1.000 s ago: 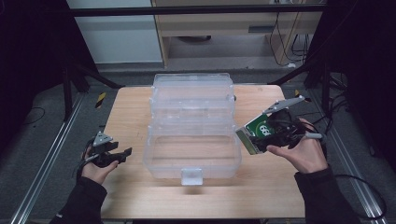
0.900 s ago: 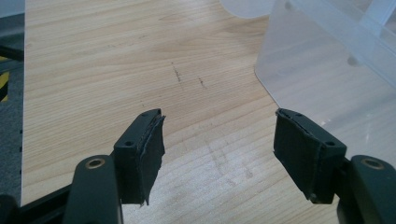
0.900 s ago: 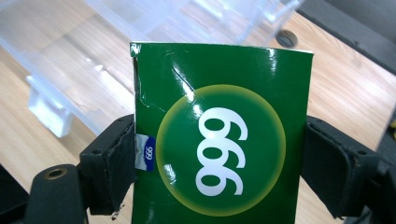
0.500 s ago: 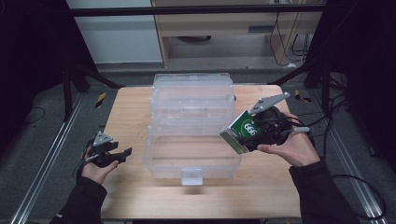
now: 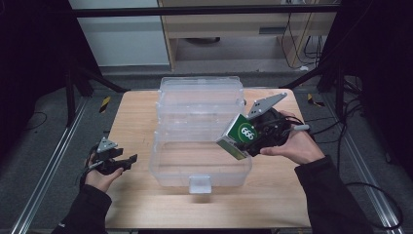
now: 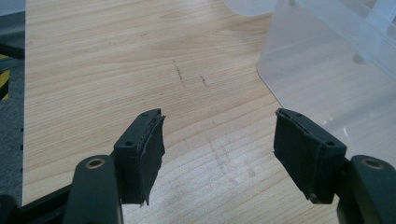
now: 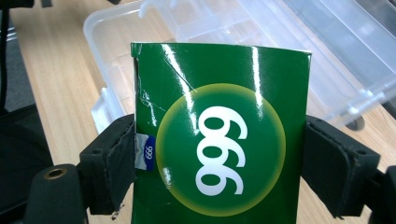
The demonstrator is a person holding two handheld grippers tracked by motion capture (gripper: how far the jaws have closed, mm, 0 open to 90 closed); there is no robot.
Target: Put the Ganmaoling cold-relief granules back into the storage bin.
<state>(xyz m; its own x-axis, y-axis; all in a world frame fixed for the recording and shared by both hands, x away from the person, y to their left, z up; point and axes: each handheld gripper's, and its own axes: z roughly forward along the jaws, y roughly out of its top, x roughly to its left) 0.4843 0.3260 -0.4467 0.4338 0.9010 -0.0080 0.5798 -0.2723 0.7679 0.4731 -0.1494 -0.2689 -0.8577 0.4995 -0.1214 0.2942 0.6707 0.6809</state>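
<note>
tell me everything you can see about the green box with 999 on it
The glossy green cardboard box bears white digits in a green circle ringed with yellow, and a small blue label on one side. Its face shows creases and a torn edge near one corner. The right hand-held gripper clamps it by two opposite sides, holding it tilted in the air over the right rim of the open clear plastic storage bin; its lower end dips toward the bin.

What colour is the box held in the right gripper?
The box is green with white 999 numerals, clearest in the right gripper view.
</note>
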